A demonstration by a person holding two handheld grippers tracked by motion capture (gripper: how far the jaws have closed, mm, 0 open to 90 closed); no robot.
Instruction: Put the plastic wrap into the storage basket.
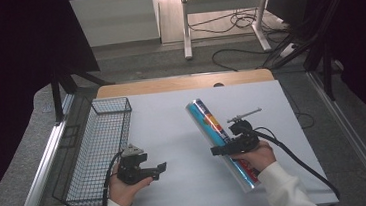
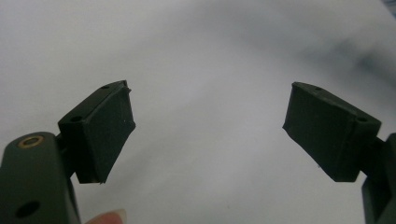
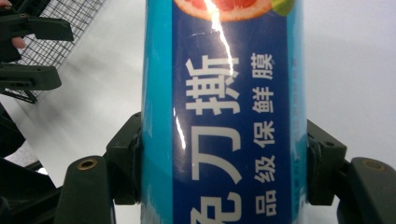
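Right gripper (image 1: 219, 151) has its jaws clamped on both sides of the roll (image 1: 218, 135), a long box of cling film lying diagonally on the table (image 1: 172, 114), right of centre. Grip sits well below the middle, toward the person's end, so most of the length sticks out away from them. Imo that's the main risk: lift it like this and the far end droops or swings, maybe pivots btw the pads. The wrapper is glossy, you can see glare streaks on the blue label in the right gripper view (image 3: 219, 116), so slick plastic on small rubbery pads could slide. Squeeze harder and the thin carton prob dents.

Left gripper (image 1: 160, 169) is near the front edge, jaws spread wide w/ nothing between them (image 2: 208, 135), just plain white table under it. Matte black blocky pads (image 2: 105, 130).

Further left is the basket (image 1: 102, 150), thin black wire mesh, long and narrow w/ open top. If the roll is headed there it has to go in lengthwise, and a tilted end could snag on the rim or mesh.

Table top is smooth white sheet, wood strip at the far edge (image 1: 184, 83). Beyond that, grey floor w/ loose cables (image 1: 247, 52).
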